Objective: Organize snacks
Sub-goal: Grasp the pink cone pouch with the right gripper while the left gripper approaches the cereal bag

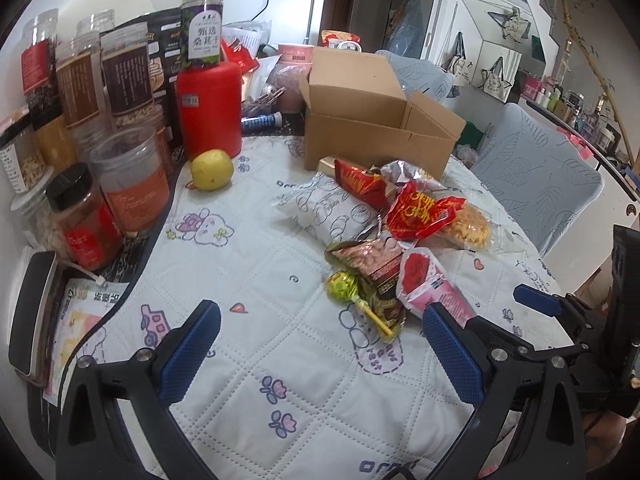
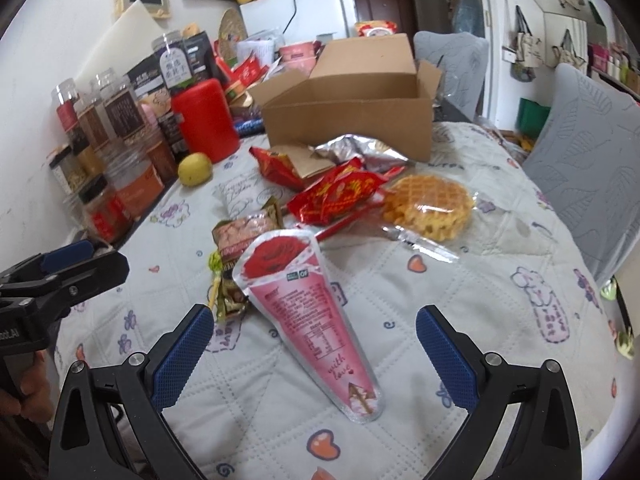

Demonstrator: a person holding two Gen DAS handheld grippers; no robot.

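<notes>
Your right gripper (image 2: 312,354), jaws wide, straddles the pink cone packet (image 2: 316,320); close, then carry it to the box (image 2: 348,128). Left gripper (image 1: 320,356) also wide, empty.

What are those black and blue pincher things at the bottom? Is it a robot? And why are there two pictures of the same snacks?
It is not a robot. A person holds a hand tool in each hand, and each tool has a claw with two blue fingers and a small camera looking out along them. One picture comes from the left claw, the other from the right claw, so you see the same table from two spots. Both claws are open and hold nothing.

On the quilted tablecloth lies a pile of snacks: a pink cone-shaped packet with a rose right in front of the right claw, a green lollipop, red wrappers and a wrapped waffle. Behind them stands an open cardboard box. Jars and a yellow fruit sit at the left.
</notes>
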